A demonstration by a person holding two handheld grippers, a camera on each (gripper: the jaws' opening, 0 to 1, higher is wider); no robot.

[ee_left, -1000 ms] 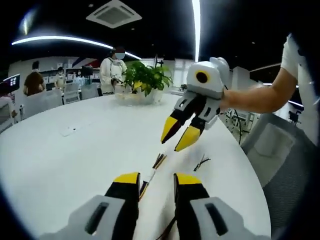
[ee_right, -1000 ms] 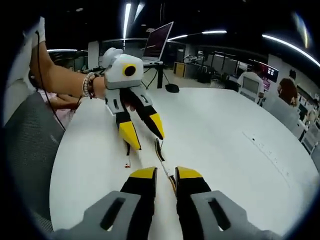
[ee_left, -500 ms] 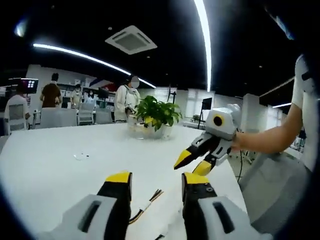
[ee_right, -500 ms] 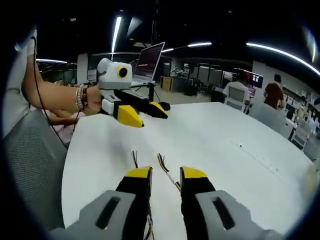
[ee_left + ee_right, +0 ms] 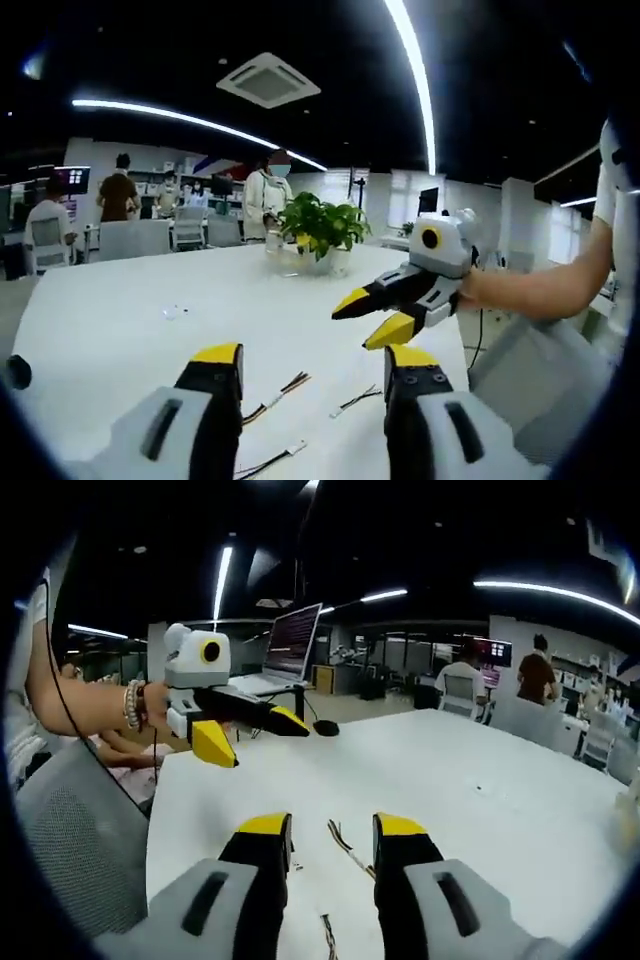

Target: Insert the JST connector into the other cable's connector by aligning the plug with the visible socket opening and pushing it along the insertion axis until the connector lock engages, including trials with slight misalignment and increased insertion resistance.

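The white desk [image 5: 120, 330] lies open over most of its top. Taking the potted plant [image 5: 318, 232] as the mark: it stands at the far edge in the left gripper view, the one tall obstacle on the top. Between the plant and the left tongs [image 5: 313, 365] only thin cables [image 5: 275, 392] lie flat on the surface, low enough to pass over. The right tongs [image 5: 375, 312] hang in the air on the near right of the plant, apart from the desk. Chairs and people stand behind the plant, off the desk.
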